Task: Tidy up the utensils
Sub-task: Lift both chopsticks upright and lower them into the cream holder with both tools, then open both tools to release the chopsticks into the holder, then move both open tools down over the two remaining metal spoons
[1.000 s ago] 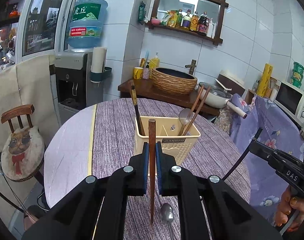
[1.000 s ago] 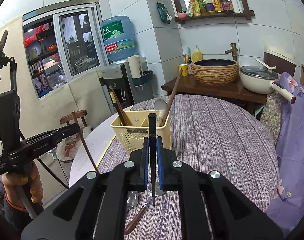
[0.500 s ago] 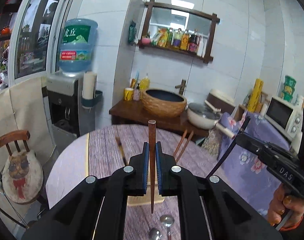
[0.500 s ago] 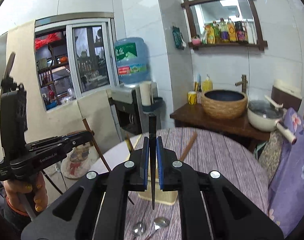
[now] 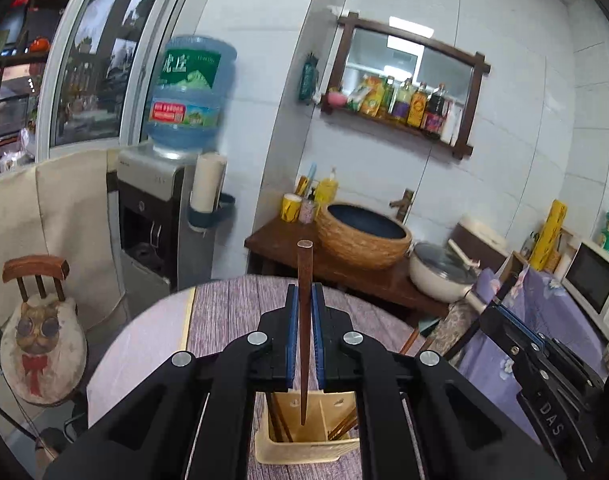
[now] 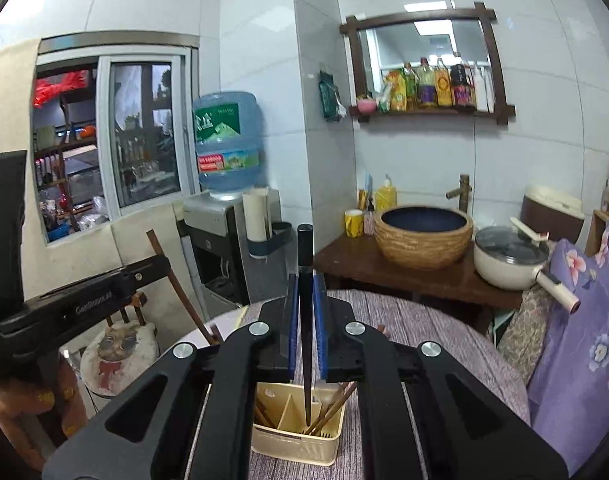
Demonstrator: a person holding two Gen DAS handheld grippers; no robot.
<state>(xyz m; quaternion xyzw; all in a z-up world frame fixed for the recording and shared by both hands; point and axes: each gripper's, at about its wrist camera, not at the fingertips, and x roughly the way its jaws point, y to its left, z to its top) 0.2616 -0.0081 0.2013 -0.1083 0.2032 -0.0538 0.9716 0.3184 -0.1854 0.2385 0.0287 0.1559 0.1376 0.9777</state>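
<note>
A: So, why is each chopstick held upright, point down?

B: To drop straight into the yellow caddy (image 5: 300, 450), I'd judge. The left gripper (image 5: 304, 312) is pinched tight on a brown wooden chopstick (image 5: 304, 320), its tip hanging over the caddy's open top. The right gripper (image 6: 305, 304) is clamped on a black chopstick (image 6: 305, 320), its tip over a compartment of the same caddy.

A: And the materials?

B: Both sticks are slim and tapered, one matte wood, one glossy black. The caddy is cream plastic with dividers, more brown sticks leaning inside. It stands on a round table (image 5: 232, 316) under a ribbed purple cloth.

A: Beyond the caddy?

B: A woven basin (image 6: 423, 236) on a dark wooden counter, far behind it.
</note>
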